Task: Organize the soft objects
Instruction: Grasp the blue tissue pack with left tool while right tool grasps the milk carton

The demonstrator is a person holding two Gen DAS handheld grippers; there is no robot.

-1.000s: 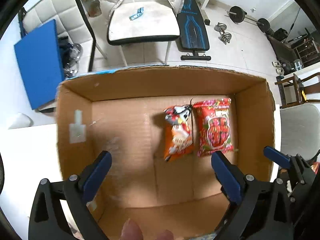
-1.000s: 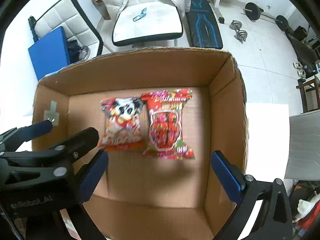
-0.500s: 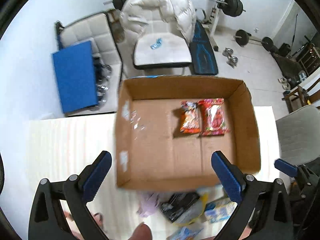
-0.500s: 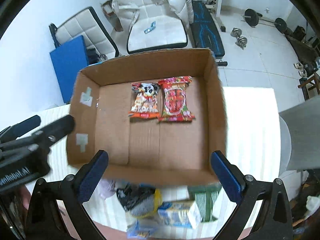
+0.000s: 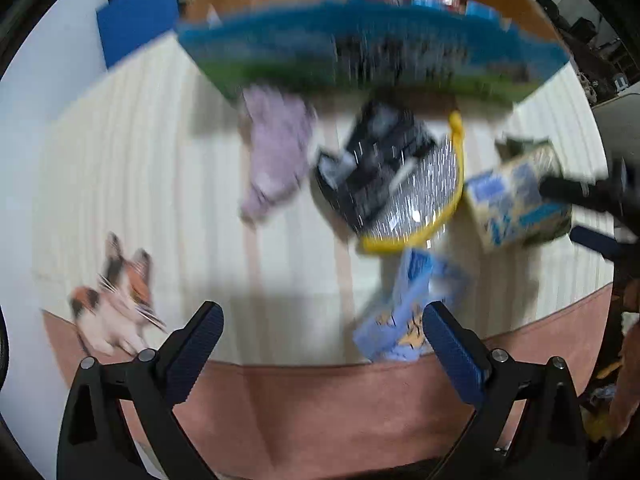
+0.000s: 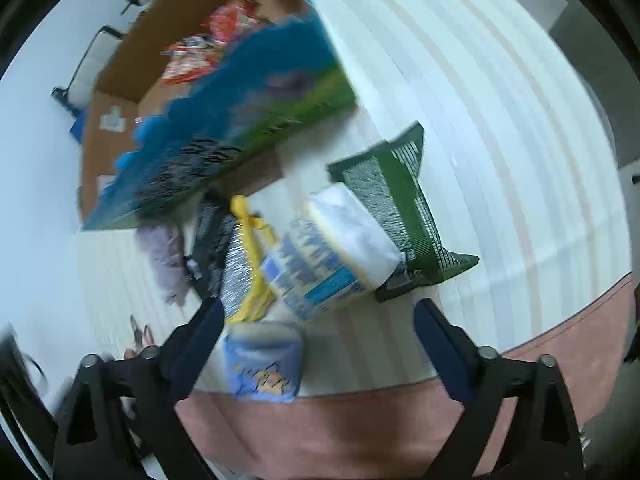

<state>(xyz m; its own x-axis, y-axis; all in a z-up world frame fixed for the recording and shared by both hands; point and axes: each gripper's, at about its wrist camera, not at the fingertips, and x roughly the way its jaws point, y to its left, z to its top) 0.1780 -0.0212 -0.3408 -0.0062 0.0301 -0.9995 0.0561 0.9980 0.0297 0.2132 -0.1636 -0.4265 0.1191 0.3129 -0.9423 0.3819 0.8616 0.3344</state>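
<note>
Both views are motion-blurred. A cardboard box (image 5: 516,0) (image 6: 116,76) with a blue-green printed front holds two red-orange snack bags (image 6: 216,36). In front of it on the striped white table lie a lilac cloth (image 5: 276,148) (image 6: 164,256), a black and silver pouch with yellow trim (image 5: 392,184) (image 6: 240,264), a blue-white tissue pack (image 5: 516,200) (image 6: 332,256), a light blue packet (image 5: 408,300) (image 6: 264,364) and a green mesh bag (image 6: 404,204). My left gripper (image 5: 320,320) is open and empty over the table's near edge. My right gripper (image 6: 316,320) is open and empty just before the tissue pack.
A cat-face picture (image 5: 116,300) lies at the table's near left. A brown band (image 5: 320,400) (image 6: 360,420) runs along the table's front edge. The other gripper (image 5: 592,196) shows at the right of the left wrist view.
Both grippers have pulled back from over the box and tilted down toward the table's near edge. The loose soft items in front of the box now fill both views.
</note>
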